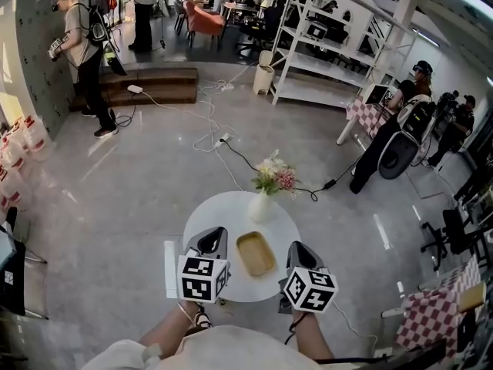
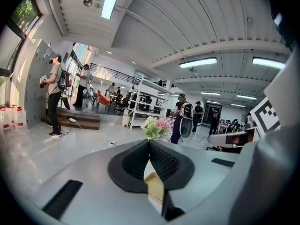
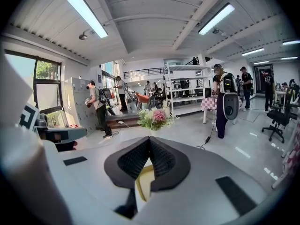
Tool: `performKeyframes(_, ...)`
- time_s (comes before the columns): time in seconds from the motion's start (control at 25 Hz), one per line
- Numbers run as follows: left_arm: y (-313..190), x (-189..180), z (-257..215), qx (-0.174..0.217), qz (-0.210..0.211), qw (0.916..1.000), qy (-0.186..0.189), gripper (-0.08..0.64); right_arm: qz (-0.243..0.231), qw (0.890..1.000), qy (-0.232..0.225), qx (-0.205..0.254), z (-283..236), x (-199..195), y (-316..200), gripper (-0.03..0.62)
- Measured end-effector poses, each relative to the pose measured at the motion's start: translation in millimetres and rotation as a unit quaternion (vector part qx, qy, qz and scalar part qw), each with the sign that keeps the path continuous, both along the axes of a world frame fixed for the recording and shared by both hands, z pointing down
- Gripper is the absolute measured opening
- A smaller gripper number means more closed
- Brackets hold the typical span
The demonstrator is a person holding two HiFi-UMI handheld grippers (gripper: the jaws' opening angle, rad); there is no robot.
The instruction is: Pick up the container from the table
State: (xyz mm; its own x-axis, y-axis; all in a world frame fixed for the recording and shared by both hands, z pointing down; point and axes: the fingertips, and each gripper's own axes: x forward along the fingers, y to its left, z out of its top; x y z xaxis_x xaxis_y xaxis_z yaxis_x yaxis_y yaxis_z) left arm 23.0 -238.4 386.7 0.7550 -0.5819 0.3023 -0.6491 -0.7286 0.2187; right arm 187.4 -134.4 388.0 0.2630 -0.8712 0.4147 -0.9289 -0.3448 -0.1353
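The tan container (image 1: 256, 253), long axis running near-to-far, lies midway between the clenched, empty left gripper (image 1: 209, 243) and right gripper (image 1: 302, 255).

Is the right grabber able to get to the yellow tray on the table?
Probably yes. The right gripper is just beside the container on the table, with nothing between them; the vase stands farther back. Its jaws are shut, though.
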Motion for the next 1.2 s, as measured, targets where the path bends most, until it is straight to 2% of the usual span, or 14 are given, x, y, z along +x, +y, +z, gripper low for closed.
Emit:
performKeyframes(0.28,-22,16,6,-0.004,0.019,0.9998,0.004,0.017,0.013,1.0,0.006,-0.006,1,9,-19,0.025)
performKeyframes(0.6,-33,28,24,-0.018,0.013,0.9997,-0.011,0.017,0.016,1.0,-0.013,-0.019,22,23,-22,0.025)
performKeyframes(0.76,-24,33,36,-0.03,-0.001,0.9992,-0.028,0.017,0.003,0.999,-0.029,-0.024,35,34,-25,0.025)
performKeyframes(1.0,-31,30,36,-0.035,-0.035,0.9984,-0.028,0.017,-0.037,0.998,-0.037,-0.028,40,33,-49,0.025)
performKeyframes(1.2,-33,26,43,-0.044,-0.057,0.9969,-0.034,0.017,-0.052,0.997,-0.043,-0.03,44,34,-53,0.025)
